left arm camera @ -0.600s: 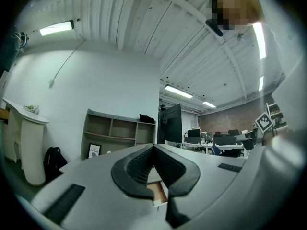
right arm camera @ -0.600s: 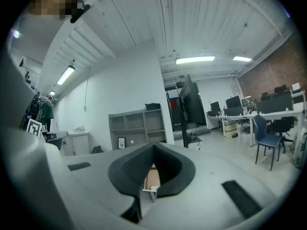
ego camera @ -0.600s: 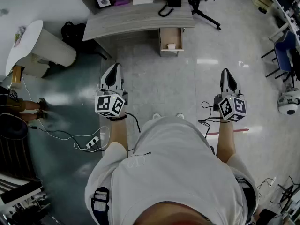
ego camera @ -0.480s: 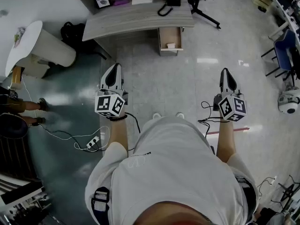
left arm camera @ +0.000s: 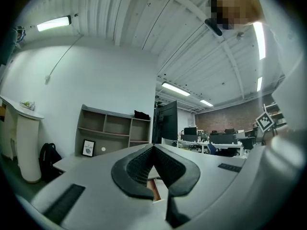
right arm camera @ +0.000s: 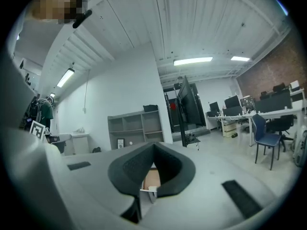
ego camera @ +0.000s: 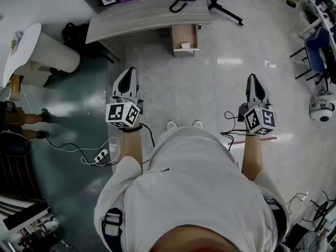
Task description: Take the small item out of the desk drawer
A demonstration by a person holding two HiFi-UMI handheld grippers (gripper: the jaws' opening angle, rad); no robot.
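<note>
The grey desk stands at the far end of the floor, and its wooden drawer is pulled out toward me. A small white item lies inside it. My left gripper and right gripper are both held level at waist height, well short of the desk, each shut with nothing between its jaws. In the left gripper view the left gripper points at the desk, and part of the drawer shows below the closed tips. In the right gripper view the drawer and white item show below the right gripper.
A white pedestal table and a black bag stand left of the desk. A power strip with cable lies on the floor at my left. A person's legs are at the far left. A blue chair and white device are on the right.
The desk and floor have slid a little up and left in the head view. Both grippers keep their place in front of me and stay shut.
</note>
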